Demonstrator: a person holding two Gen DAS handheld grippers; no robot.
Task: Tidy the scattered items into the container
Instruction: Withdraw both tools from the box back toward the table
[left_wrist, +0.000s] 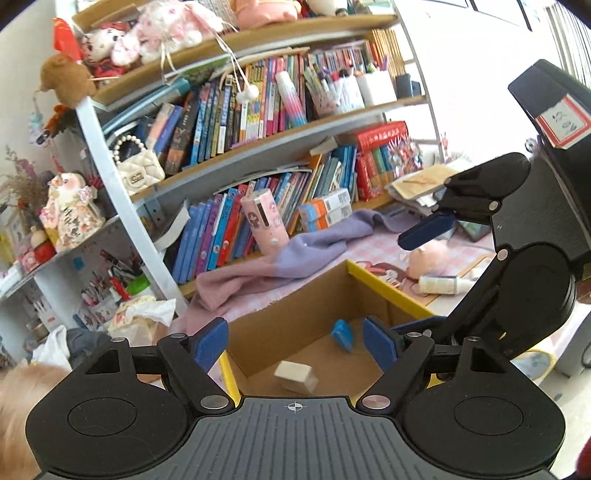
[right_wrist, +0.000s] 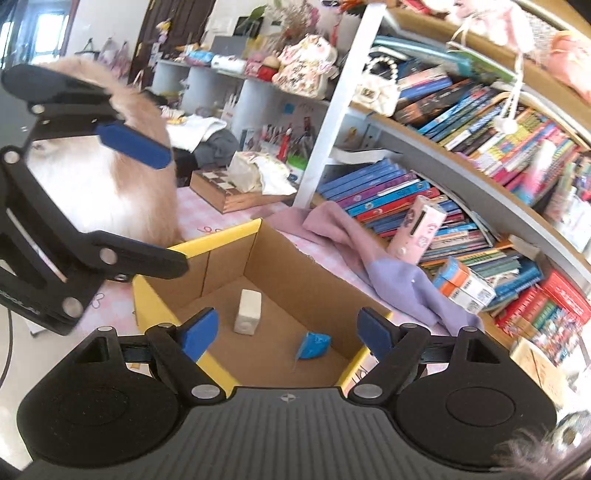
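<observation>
Left wrist view: the left gripper (left_wrist: 295, 341) hangs over an open brown cardboard box with yellow-taped rims (left_wrist: 384, 286), its blue-padded jaws spread wide with nothing between them. On the box floor lie a small cream-white rectangular block (left_wrist: 296, 374) (blurred, tilted on one edge) and a small bright-blue crumpled wrapper (left_wrist: 342, 333), which sits near the far right corner; the two are apart. The box rests on a pink checked tablecloth (left_wrist: 373, 247). A pink-and-lilac cloth (left_wrist: 280, 264) is draped just behind the box, against a lower shelf of upright books (left_wrist: 221, 232). To the right of the box, on the cloth-covered table, a white tube (left_wrist: 443, 285) lies flat beside a pale pink soft toy (left_wrist: 430, 258). The right gripper (left_wrist: 428, 230) enters from the right above them, one blue pad showing.

Right wrist view: the right gripper (right_wrist: 286, 336) is also over the box (right_wrist: 295, 269), jaws standing wide and empty. Here the cream block (right_wrist: 248, 312) stands upright near the middle of the floor, and the blue wrapper (right_wrist: 313, 345) lies nearer the right wall. The lilac end of the cloth (right_wrist: 402, 284) reaches the box's far right edge. The left gripper (right_wrist: 133, 146) shows at upper left; its jaws are spread and empty.
</observation>
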